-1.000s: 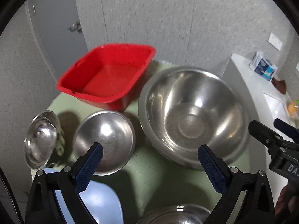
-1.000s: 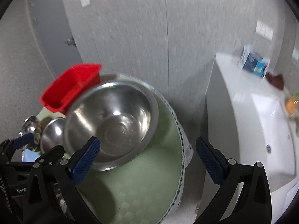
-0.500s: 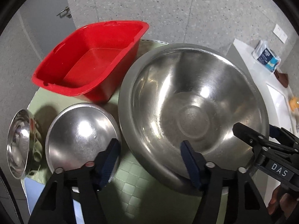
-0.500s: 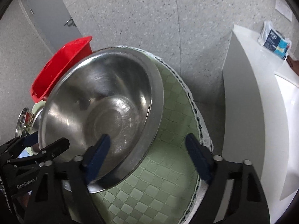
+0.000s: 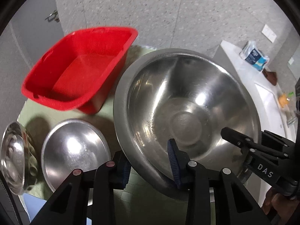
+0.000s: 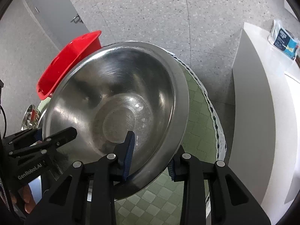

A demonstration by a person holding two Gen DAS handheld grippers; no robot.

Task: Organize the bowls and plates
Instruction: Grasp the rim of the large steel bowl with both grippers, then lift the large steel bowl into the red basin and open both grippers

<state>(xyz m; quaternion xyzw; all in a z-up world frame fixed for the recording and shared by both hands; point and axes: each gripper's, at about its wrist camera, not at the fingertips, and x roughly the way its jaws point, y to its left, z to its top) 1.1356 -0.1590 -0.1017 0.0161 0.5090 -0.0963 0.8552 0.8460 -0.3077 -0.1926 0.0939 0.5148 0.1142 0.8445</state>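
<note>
A large steel bowl (image 5: 187, 101) stands on the green checked table mat (image 5: 146, 206), beside a red plastic tub (image 5: 80, 69). My left gripper (image 5: 150, 166) is shut on the bowl's near rim, one blue pad inside, one outside. My right gripper (image 6: 150, 159) is shut on the same bowl (image 6: 120, 101) at its near right rim. Each gripper shows in the other's view: the right gripper (image 5: 258, 161) and the left gripper (image 6: 43, 142). A smaller steel bowl (image 5: 75, 150) lies left of the large one. A steel dish (image 5: 13, 157) leans at the far left.
The red tub (image 6: 69, 60) sits at the table's far left. A white counter with a sink (image 6: 266, 101) stands to the right, with a blue-white packet (image 6: 283, 39) on it. A grey door (image 5: 35, 28) is behind. The table's edge (image 6: 215, 120) runs close to the bowl's right.
Both grippers moved forward to the large bowl and closed on its near rim. A second ago both were open and back from it.
</note>
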